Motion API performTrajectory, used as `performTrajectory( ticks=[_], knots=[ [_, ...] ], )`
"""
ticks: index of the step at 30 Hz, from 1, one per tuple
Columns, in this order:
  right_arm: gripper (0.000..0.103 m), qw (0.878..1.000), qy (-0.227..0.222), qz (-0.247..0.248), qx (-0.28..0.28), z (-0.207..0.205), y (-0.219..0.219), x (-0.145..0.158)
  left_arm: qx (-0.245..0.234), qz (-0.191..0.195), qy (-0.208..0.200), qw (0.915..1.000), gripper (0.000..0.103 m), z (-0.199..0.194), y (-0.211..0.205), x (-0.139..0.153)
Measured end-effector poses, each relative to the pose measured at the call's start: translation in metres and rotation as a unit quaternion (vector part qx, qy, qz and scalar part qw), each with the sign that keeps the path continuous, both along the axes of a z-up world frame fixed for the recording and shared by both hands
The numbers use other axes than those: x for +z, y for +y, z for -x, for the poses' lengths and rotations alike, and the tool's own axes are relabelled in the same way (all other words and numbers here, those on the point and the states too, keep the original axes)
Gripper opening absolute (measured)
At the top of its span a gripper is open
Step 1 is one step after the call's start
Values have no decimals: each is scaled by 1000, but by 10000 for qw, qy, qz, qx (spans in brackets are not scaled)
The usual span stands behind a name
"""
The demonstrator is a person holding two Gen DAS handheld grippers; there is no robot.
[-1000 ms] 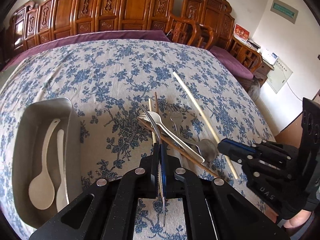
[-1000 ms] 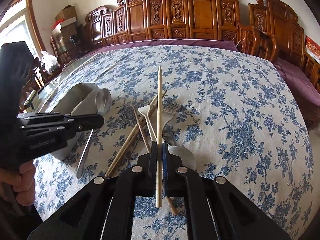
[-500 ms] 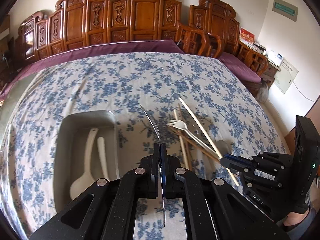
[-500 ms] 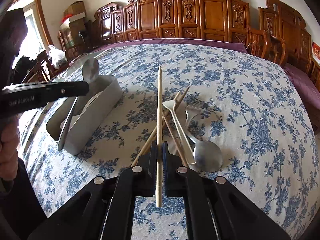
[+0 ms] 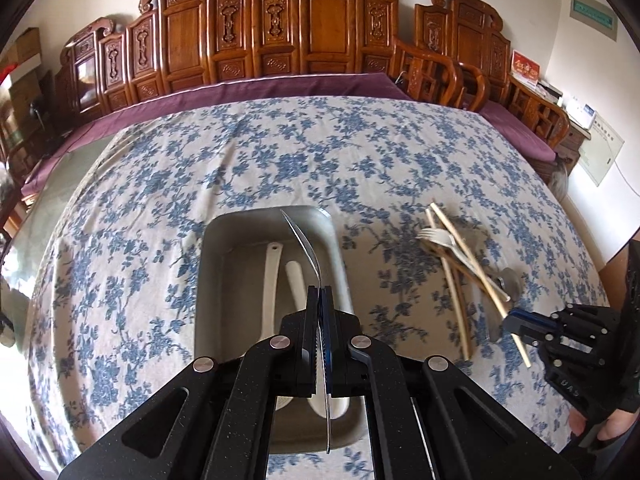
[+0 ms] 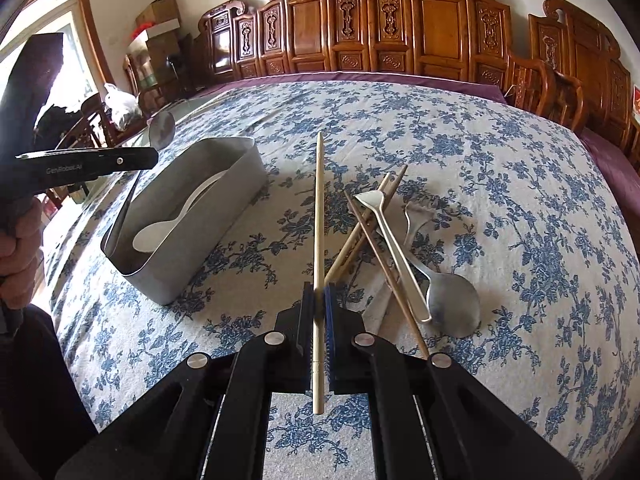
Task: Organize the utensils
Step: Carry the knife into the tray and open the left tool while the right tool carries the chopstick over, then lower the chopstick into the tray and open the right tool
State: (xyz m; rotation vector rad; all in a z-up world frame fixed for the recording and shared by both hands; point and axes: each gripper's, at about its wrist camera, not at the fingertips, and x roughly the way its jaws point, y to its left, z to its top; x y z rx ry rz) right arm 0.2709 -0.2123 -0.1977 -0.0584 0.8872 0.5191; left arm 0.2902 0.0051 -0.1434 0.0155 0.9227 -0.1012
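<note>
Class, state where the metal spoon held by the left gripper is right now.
In the left wrist view the metal spoon is clamped in the left gripper, poised over the metal tray, above the white spoons inside.

The left tongs [image 5: 322, 300] are squeezed tight and point down at a slant. A hand [image 6: 18, 256] holds their handle. The right tongs [image 6: 319, 300] are squeezed tight too and tip down the same way, off to the side.
</note>
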Motion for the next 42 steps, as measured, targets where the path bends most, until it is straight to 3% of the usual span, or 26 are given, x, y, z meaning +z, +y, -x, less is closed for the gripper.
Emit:
performTrajectory(
  ticks=[13,25,29,42],
  knots=[
    [6,9999,-69,-146,39,10,16,8,25,11,245,9997,1,-15,25,-50],
    [6,9998,-198,-97,38,23,45,23,-78,185,273,9994,2,-13,31,-57],
    [6,9996,-102,-266,-49,25,53,23,14,230,181,9996,17,-13,42,-50],
    [6,9994,-73,-196,262,18,115,37,364,448,-314,9978,44,-8,93,-11]
  ],
)
